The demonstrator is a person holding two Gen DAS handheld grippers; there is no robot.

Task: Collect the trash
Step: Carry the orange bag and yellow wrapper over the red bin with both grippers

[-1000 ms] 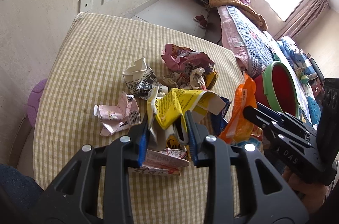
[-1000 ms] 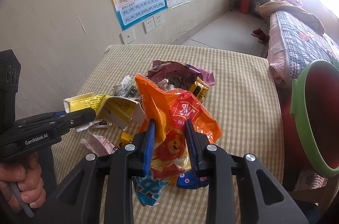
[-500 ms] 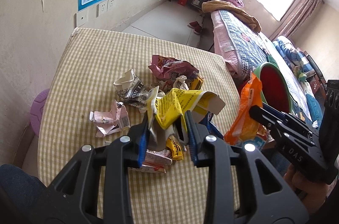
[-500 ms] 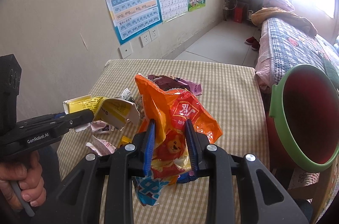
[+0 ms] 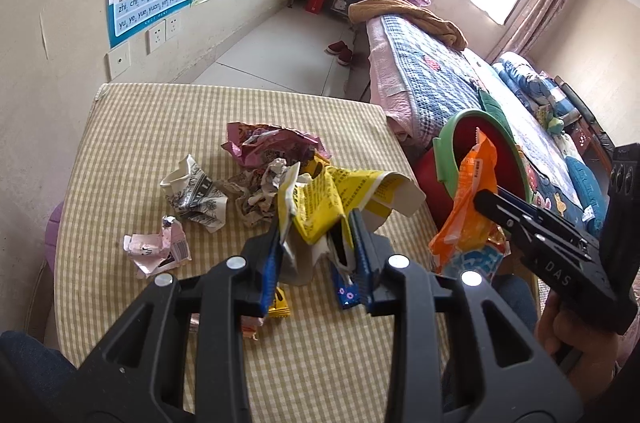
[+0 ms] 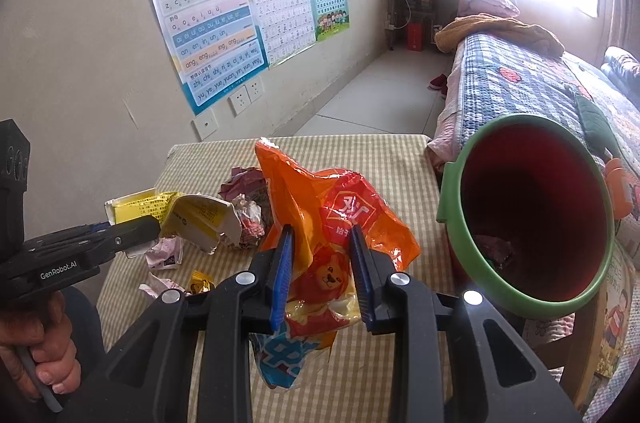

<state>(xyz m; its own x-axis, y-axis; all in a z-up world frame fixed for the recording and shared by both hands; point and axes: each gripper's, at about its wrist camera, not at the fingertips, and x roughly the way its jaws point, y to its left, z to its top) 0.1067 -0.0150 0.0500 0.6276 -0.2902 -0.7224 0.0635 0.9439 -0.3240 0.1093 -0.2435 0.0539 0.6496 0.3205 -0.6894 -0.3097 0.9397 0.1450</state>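
You are holding a glossy, crinkled orange plastic snack bag [image 6: 320,223] and a creased yellow paper carton [image 5: 332,203], matt; your grippers' black plastic is looking matt, the checked tablecloth [image 5: 160,127] woven, the green-rimmed plastic bin [image 6: 528,207] smooth

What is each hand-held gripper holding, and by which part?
Left hand-held gripper: yellow carton, by its crumpled lower end. Right hand-held gripper: orange snack bag, across its middle.
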